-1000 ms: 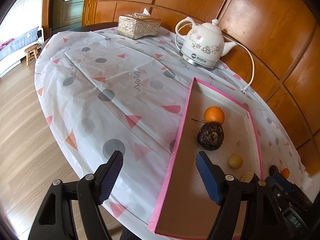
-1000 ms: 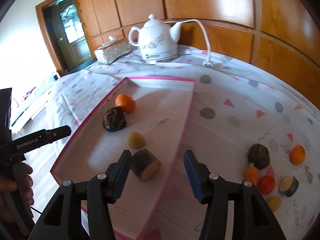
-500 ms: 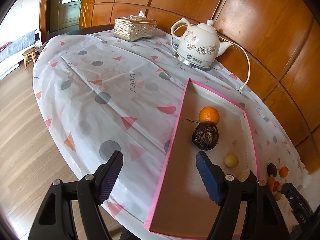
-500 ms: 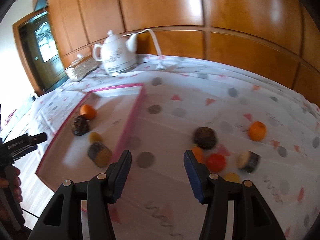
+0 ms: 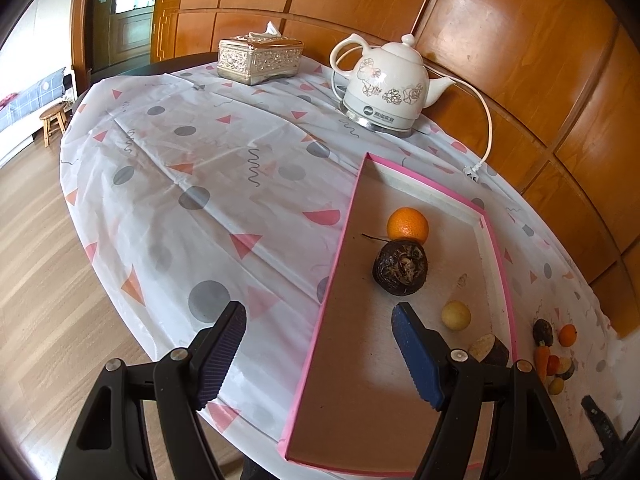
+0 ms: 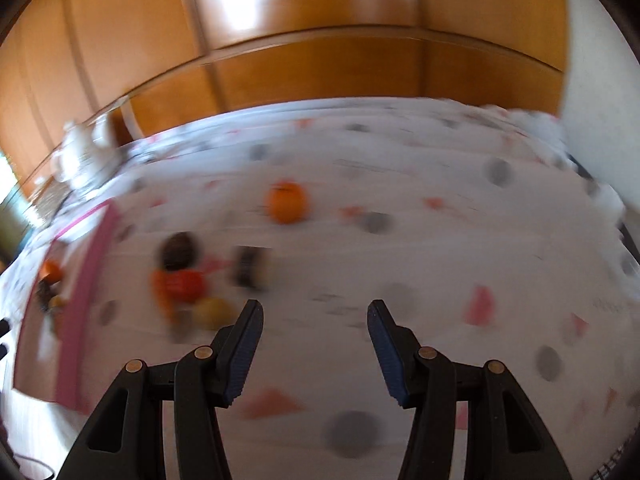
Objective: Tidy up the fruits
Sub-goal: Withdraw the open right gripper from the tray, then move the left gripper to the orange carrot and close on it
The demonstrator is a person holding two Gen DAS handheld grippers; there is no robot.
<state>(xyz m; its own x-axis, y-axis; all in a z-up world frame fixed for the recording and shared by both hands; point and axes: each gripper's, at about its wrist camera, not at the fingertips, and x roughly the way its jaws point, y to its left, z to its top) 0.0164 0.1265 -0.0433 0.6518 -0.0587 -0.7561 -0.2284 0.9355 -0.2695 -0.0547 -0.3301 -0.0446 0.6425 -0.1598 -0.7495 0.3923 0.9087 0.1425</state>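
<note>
A pink-rimmed tray (image 5: 340,252) on the table holds an orange (image 5: 407,225), a dark round fruit (image 5: 401,266), a small yellow fruit (image 5: 455,315) and a cut brown piece (image 5: 489,350). My left gripper (image 5: 320,354) is open and empty above the tray's near left rim. A loose group of fruits (image 5: 552,346) lies right of the tray. The right wrist view is blurred: an orange (image 6: 287,202), a dark fruit (image 6: 180,250), a red fruit (image 6: 186,285) and a yellow fruit (image 6: 212,311) lie on the cloth. My right gripper (image 6: 314,346) is open and empty, right of them.
A white kettle (image 5: 386,88) with its cord and a silver tissue box (image 5: 260,58) stand at the table's far side. Wooden wall panels run behind the table. The table edge drops to a wooden floor (image 5: 36,264) on the left.
My right gripper has swung right, away from the tray and past the loose fruits, and its view is now blurred. My left gripper has drifted slightly, still open.
</note>
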